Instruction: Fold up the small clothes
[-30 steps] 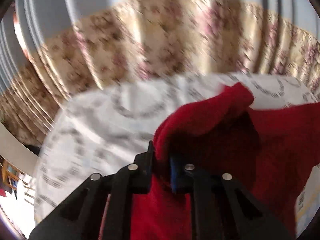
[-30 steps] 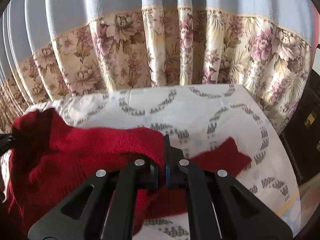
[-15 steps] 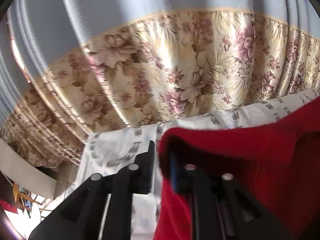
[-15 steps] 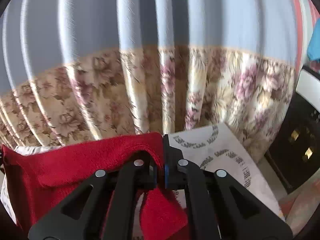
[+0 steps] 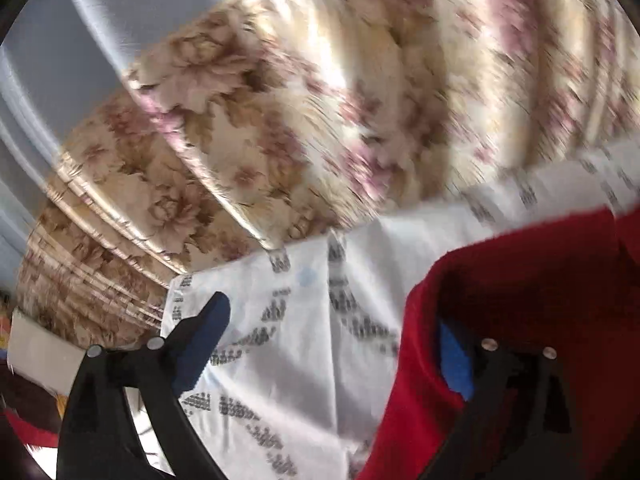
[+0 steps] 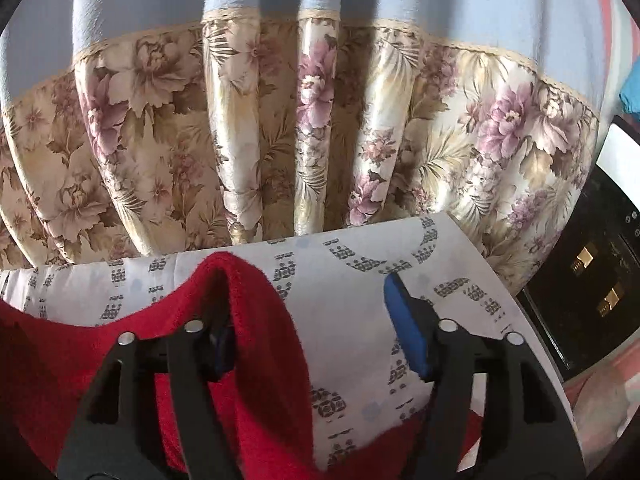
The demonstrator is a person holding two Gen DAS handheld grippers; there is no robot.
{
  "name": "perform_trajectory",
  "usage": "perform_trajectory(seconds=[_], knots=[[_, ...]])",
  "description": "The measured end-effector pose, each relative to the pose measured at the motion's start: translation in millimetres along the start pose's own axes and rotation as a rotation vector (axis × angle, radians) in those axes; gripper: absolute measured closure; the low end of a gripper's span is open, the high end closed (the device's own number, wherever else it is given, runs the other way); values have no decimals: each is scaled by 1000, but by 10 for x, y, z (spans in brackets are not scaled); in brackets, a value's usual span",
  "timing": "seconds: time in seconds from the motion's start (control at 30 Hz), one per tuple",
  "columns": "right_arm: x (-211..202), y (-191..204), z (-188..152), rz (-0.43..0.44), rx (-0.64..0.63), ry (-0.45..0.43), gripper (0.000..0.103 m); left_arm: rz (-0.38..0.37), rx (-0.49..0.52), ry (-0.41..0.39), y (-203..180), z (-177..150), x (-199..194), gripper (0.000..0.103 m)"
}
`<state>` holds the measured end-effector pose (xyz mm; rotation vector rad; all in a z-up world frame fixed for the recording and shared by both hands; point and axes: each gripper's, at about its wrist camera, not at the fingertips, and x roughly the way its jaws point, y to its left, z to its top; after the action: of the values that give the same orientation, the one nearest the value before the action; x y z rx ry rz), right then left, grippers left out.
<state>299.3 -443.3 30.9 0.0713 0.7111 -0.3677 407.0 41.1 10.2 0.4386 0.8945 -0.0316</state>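
Note:
A red fleecy garment [image 5: 540, 300] lies on the table's white patterned cloth [image 5: 304, 360]. In the left wrist view, my left gripper [image 5: 332, 344] has its jaws wide and still opening. The garment's edge hangs over the right blue pad [image 5: 456, 364], and only table cloth shows between the fingers. In the right wrist view, my right gripper [image 6: 312, 336] is also opening. A fold of the red garment [image 6: 248, 340] drapes over its left finger, while the right pad [image 6: 404, 328] stands bare. Neither gripper pinches the fabric.
A floral curtain [image 6: 320, 120] with a pale blue top hangs just behind the table's far edge. A dark cabinet [image 6: 592, 280] stands to the right of the table. A white flat object [image 5: 36, 352] sits low at the left.
Both grippers were shut on the red garment and have opened, letting the fabric go. Both have moved toward the table's far edge, so the curtain looms larger.

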Motion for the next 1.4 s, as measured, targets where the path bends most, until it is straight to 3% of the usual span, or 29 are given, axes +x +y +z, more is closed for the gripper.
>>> perform_trajectory(seconds=[0.1, 0.2, 0.27, 0.47, 0.67, 0.83, 0.93, 1.07, 1.1, 1.13, 1.2, 1.23, 1.3, 1.4], knots=[[-91, -154, -22, 51, 28, 16, 24, -39, 79, 27, 12, -207, -105, 8], [-340, -223, -132, 88, -1, -12, 21, -60, 68, 26, 45, -492, -318, 8], [-564, -285, -244, 132, -9, -31, 13, -67, 43, 19, 37, -728, -501, 8], [-1292, -446, -756, 217, -56, -79, 9, -50, -95, 27, 10, -1458, -990, 8], [-1746, -497, -1259, 276, -94, -88, 7, -80, -267, -49, -199, -2066, -1709, 8], [-1990, -455, -1645, 326, -101, -78, 7, -74, -303, -106, -548, -2362, -2137, 8], [-2055, -410, -1778, 357, -101, -67, 6, -42, -295, -114, -745, -2482, -2191, 8], [-2021, -353, -1864, 374, -100, -40, 6, -19, -292, -47, -822, -2563, -1892, 8], [-2006, -339, -1880, 373, -103, -35, 6, -34, -306, -31, -799, -2577, -1817, 12], [-1981, -325, -1895, 373, -106, -26, 6, -40, -313, -21, -776, -2604, -1767, 36], [-1943, -327, -1905, 373, -99, -17, 6, -87, -329, 16, -706, -2626, -1639, 72], [-1919, -330, -1904, 371, -96, -11, 6, -116, -340, 16, -661, -2626, -1609, 82], [-1880, -349, -1890, 361, -90, -6, 6, -106, -327, 1, -617, -2601, -1615, 89], [-1837, -388, -1831, 346, -85, -7, 6, -46, -370, -52, -349, -2515, -1695, 90]])
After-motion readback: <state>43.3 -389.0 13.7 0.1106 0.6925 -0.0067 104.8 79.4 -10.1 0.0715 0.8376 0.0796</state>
